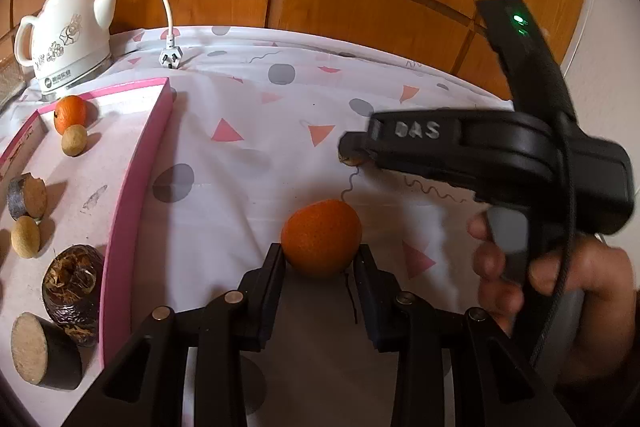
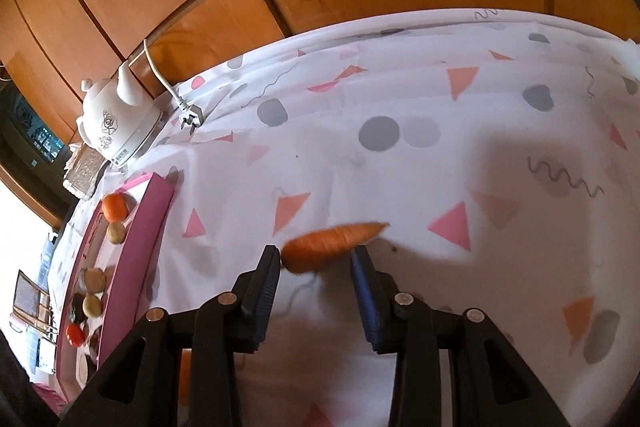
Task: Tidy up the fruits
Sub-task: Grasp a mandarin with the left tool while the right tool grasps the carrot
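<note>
Left gripper clamps the tangerine; right gripper — jaws wide — straddles the carrot.

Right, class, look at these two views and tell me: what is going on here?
A person holding a gripper in each hand is sorting produce on a patterned tablecloth. The left gripper has its fingers on either side of an orange, apparently closing on it. The right gripper is open around a carrot, which looks blurred, so contact is unclear. To the left, a pink tray already holds another orange and several brown items. A white kettle stands behind it.
</note>
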`<action>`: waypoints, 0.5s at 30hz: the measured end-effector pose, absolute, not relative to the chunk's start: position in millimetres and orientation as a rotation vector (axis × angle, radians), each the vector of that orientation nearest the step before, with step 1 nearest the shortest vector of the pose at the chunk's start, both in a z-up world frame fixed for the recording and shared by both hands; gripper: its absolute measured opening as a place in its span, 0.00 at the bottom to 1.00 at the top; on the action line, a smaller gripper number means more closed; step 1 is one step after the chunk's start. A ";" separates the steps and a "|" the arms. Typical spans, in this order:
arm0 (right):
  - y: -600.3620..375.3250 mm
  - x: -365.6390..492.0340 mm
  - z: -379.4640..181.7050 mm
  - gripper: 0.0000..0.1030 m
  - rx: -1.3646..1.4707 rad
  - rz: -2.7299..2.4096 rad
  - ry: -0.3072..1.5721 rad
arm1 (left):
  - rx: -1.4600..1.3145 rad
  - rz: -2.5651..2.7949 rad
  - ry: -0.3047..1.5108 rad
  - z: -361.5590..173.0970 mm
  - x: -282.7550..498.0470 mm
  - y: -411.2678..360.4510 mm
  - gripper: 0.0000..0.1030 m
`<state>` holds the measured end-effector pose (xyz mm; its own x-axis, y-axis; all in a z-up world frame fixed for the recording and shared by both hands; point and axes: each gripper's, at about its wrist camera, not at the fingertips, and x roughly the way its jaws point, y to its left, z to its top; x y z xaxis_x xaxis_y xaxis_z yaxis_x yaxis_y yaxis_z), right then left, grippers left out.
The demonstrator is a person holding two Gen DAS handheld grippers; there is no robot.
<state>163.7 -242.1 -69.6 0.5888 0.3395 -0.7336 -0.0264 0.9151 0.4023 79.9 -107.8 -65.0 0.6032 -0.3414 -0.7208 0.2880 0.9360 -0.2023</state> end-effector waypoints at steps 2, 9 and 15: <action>-239.2 169.8 -68.9 0.36 0.369 0.217 0.922 | -0.071 -0.366 0.846 -64.7 79.3 -107.8 0.35; -221.5 184.6 -65.9 0.36 0.274 0.202 0.929 | -0.085 -0.371 0.842 -65.5 78.2 -107.0 0.35; -214.0 198.7 -64.5 0.36 0.246 0.199 0.944 | -0.093 -0.373 0.842 -65.1 76.6 -105.6 0.35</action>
<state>198.7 -214.0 -64.5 0.5722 0.2745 -0.7728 -0.0608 0.9539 0.2938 76.6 -105.6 -65.1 0.6052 -0.3588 -0.7106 0.2856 0.9311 -0.2269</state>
